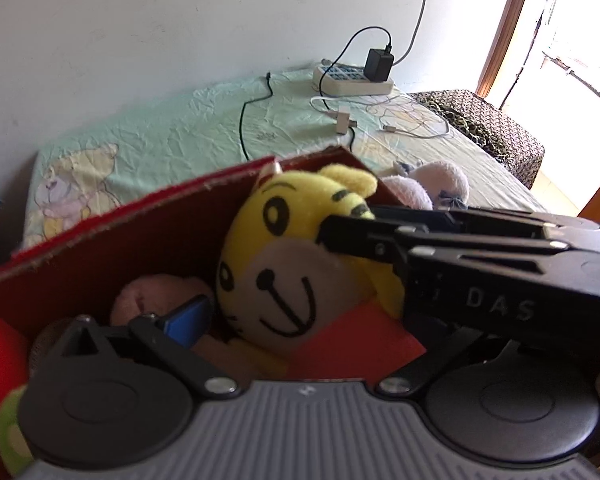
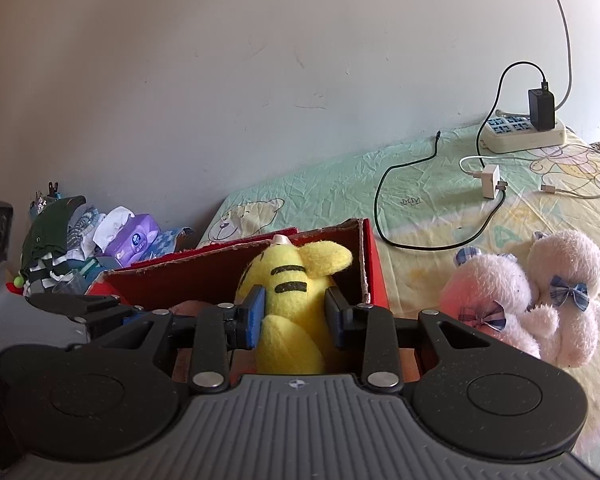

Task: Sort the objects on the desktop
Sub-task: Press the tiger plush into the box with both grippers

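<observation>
A pale green cartoon-print sheet (image 2: pixel 324 188) is covering the surface, running up to a scuffed white wall (image 2: pixel 220 60); daylight is coming through a doorway (image 1: pixel 572 40) on the right. One power strip (image 2: pixel 522 134) is sitting by the wall, with cables trailing. One red box (image 2: pixel 370 256) is standing on the sheet, one yellow tiger (image 2: pixel 296 276) sitting inside it. Two pink bears (image 2: pixel 528 296) are lying just beside the box. The right gripper (image 2: pixel 294 316) is clamping the tiger between its blue pads (image 2: pixel 256 316). The left gripper (image 1: pixel 260 300) is reaching into the box, jaws apart, holding nothing.
</observation>
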`<move>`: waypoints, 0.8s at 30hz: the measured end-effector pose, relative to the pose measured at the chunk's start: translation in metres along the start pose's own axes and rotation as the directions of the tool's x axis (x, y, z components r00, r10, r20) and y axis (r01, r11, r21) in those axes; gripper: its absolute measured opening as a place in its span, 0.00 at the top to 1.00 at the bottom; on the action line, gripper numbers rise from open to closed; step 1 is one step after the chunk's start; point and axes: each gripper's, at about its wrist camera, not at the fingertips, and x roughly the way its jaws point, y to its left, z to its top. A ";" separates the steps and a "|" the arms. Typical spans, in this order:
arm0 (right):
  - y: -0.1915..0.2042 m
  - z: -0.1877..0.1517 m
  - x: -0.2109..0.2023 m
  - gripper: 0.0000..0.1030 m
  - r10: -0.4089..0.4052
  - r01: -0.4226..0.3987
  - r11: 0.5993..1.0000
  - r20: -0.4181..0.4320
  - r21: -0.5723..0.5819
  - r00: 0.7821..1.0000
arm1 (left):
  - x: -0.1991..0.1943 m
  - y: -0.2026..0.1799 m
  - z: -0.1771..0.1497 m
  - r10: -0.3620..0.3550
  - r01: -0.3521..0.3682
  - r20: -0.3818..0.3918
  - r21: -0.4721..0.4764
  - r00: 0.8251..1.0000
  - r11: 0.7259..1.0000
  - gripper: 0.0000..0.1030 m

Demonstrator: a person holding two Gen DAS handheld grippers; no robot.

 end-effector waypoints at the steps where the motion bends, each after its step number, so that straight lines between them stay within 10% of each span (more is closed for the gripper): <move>1: 0.000 0.000 0.000 0.68 -0.001 0.001 1.000 0.001 -0.003 1.000 | 0.001 0.003 0.000 -0.012 0.012 -0.006 -0.012 1.000 1.000 0.00; 24: 0.003 -0.005 -0.001 0.67 -0.011 0.012 1.000 0.041 -0.023 0.999 | -0.005 -0.005 -0.004 0.032 -0.033 0.041 0.026 0.999 0.999 0.00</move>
